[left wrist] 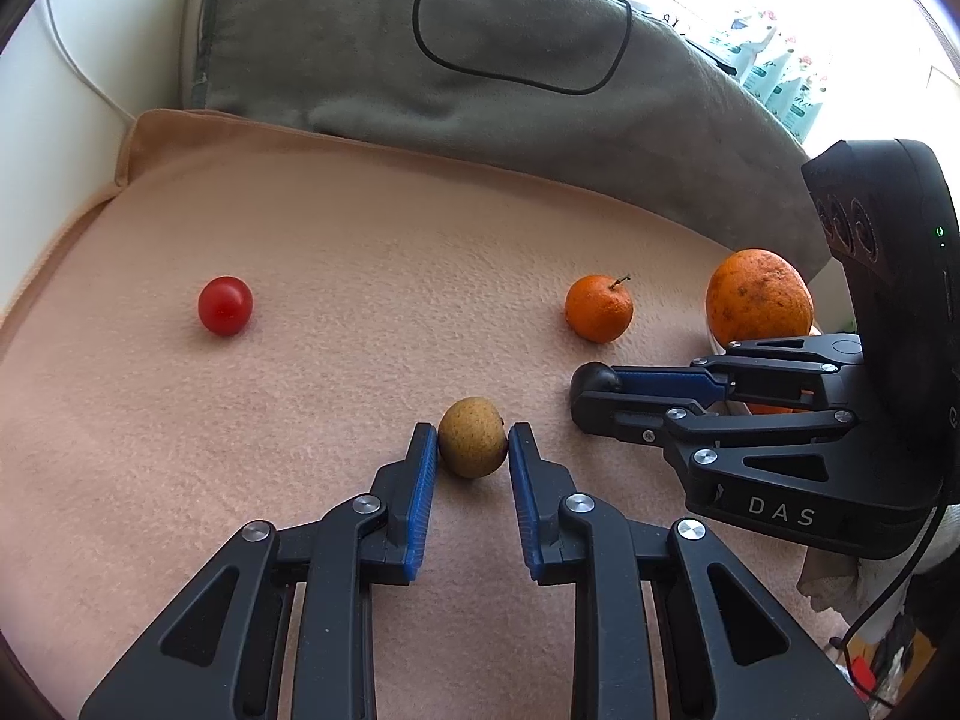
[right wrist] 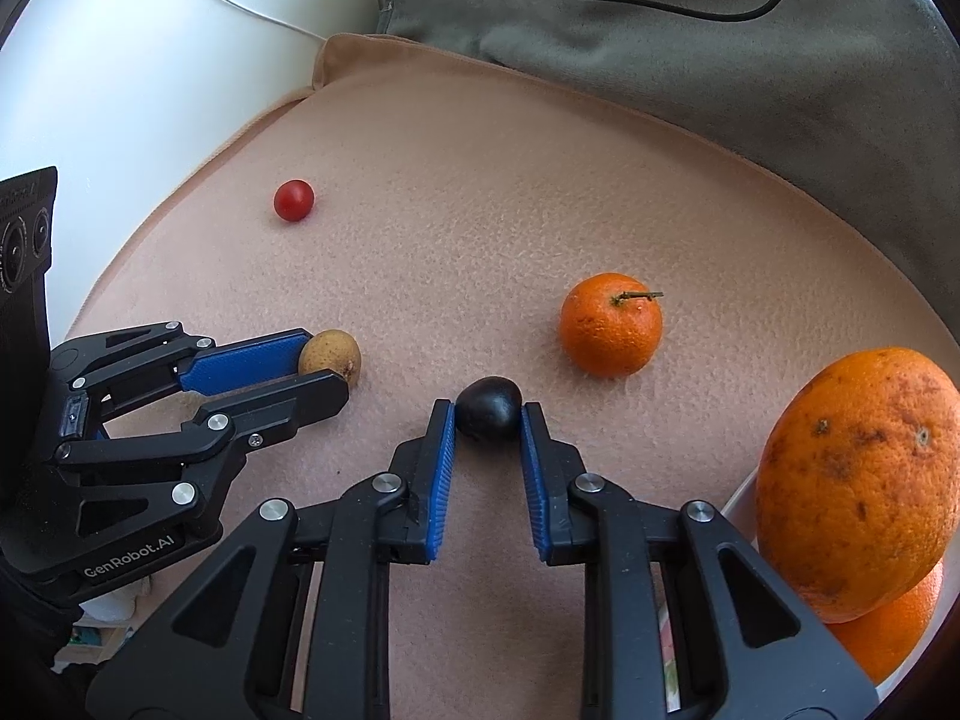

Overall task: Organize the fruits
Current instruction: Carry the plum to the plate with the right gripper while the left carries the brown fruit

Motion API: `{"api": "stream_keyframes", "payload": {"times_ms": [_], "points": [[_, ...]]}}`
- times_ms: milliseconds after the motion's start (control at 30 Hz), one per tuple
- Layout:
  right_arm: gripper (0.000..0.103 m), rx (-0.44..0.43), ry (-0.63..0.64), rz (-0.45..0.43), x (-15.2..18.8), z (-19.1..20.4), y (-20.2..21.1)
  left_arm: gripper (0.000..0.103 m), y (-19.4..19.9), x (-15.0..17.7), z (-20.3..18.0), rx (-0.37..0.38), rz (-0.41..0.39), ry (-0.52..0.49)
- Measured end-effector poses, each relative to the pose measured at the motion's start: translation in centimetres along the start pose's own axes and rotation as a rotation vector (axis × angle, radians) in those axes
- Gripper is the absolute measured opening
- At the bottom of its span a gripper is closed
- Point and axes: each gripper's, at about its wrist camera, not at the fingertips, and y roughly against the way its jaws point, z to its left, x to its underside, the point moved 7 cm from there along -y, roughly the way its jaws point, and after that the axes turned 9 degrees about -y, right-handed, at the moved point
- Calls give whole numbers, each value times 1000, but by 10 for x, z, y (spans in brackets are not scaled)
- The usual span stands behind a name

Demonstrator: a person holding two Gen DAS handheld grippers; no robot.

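Left gripper (left wrist: pixel 472 441) is clamped on a small round tan-brown speckled fruit (left wrist: pixel 472 445), blue ribbed pads touching both sides; the fruit sits on the peach-pink fleece blanket (left wrist: pixel 360 252). In the right wrist view the same left gripper (right wrist: pixel 324 369) comes in from the left edge, fingers either side of that tan fruit (right wrist: pixel 331 357). Right gripper (right wrist: pixel 487 417) is clamped on a small dark, near-black oval fruit (right wrist: pixel 487 407), pads against both flanks, fruit also resting on the blanket (right wrist: pixel 480 210). In the left wrist view the right gripper (left wrist: pixel 591 387) enters from the right with the dark fruit (left wrist: pixel 594 379) at its fingertips. Small glossy red cherry tomato (left wrist: pixel 225 305) lies alone, well apart to the left. Small orange mandarin with a stem stub (left wrist: pixel 599 308) sits on the blanket between the grippers and the far grey cushion (left wrist: pixel 480 30). Large rough-skinned orange with brown blemishes (right wrist: pixel 858 483) is stacked on another orange in a white container (right wrist: pixel 741 501) at the right edge. A thin black cable (left wrist: pixel 516 69) loops over the cushion.
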Motion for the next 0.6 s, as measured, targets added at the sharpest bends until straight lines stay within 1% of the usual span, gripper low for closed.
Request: {"api": "stream_keyframes", "payload": {"times_ms": [300, 600], "points": [[22, -26, -27, -60, 6, -3, 26, 23, 16, 1, -7, -1, -18, -5], [22, -51, -60, -132, 21, -13, 63, 23, 37, -2, -34, 24, -57, -30]]}}
